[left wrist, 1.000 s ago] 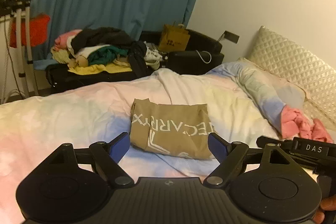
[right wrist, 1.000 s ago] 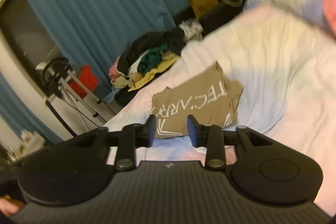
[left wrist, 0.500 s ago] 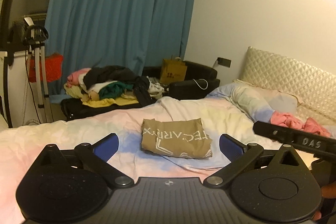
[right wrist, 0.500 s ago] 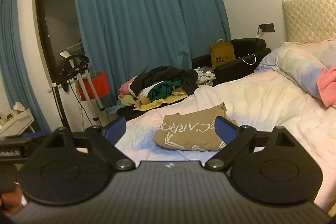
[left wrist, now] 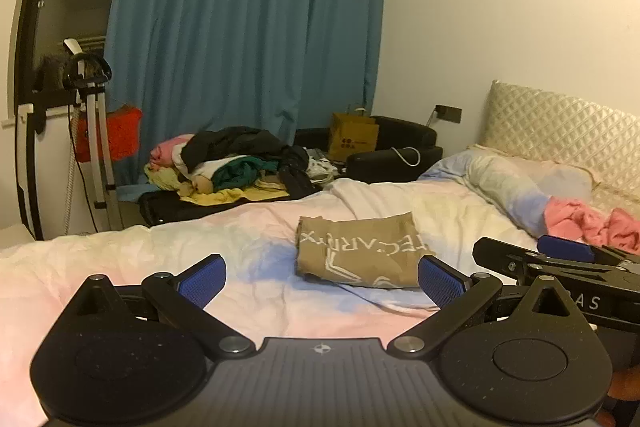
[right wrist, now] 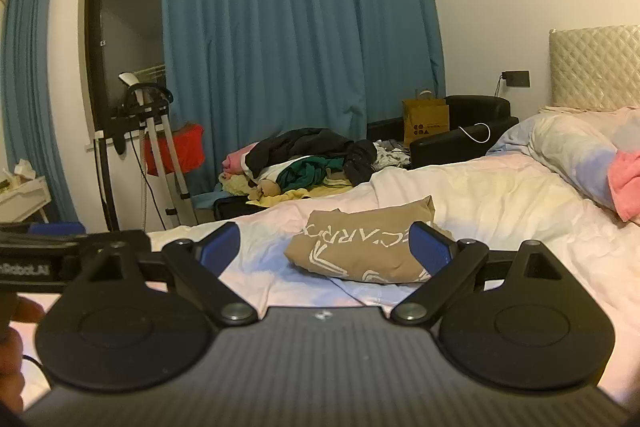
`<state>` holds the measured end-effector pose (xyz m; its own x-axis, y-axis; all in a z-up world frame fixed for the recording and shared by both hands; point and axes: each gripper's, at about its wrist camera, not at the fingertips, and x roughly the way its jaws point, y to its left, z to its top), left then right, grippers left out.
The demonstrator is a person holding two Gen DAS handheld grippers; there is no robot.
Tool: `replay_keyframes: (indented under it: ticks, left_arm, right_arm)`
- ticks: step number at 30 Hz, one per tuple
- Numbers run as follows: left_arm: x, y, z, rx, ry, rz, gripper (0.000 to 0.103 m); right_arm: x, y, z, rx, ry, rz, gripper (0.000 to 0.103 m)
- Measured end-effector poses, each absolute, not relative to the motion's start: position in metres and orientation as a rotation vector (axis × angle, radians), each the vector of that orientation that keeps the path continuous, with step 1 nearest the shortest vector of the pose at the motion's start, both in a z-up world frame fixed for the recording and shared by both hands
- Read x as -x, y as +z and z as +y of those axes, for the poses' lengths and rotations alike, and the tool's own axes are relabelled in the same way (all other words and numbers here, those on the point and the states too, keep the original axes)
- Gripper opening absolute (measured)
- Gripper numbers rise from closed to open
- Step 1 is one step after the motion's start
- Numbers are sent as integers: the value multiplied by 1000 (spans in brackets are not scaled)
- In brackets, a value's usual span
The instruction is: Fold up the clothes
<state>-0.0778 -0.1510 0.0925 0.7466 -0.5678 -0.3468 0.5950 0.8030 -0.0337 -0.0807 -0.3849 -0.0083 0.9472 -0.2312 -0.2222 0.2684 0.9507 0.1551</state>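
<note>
Tan folded shirt [left wrist: 356, 251] | ahead of left tool [left wrist: 322, 281] (untouched)

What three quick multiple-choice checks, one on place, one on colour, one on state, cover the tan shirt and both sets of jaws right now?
1. Where does the folded tan shirt lie?
A. On the bedspread, mid-bed
B. On the clothes pile beyond the bed
C. Against the quilted headboard

2. What colour is the crumpled garment near the pillow?
A. Green
B. Pink
C. Black

3. How do the left gripper and right gripper stand?
A. Both clamped on the shirt
B. Left holds a sleeve, right is free
C. Both jaws wide, holding nothing

Answers:
1 A: the shirt rests flat on the pastel cover, apart from the pile.
2 B: the heap beside the pillow is pink.
3 C: the blue pads stand far apart in both wrist views, with the shirt lying beyond them.
</note>
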Motion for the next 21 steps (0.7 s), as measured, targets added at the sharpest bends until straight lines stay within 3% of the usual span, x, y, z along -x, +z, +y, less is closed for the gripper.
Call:
replay_keyframes:
  ticks: [21]
  left_arm:
    - [74, 72, -151, -62, -621, 388, 103]
  right_arm:
    - [79, -38, -388, -229, -277, 233, 93]
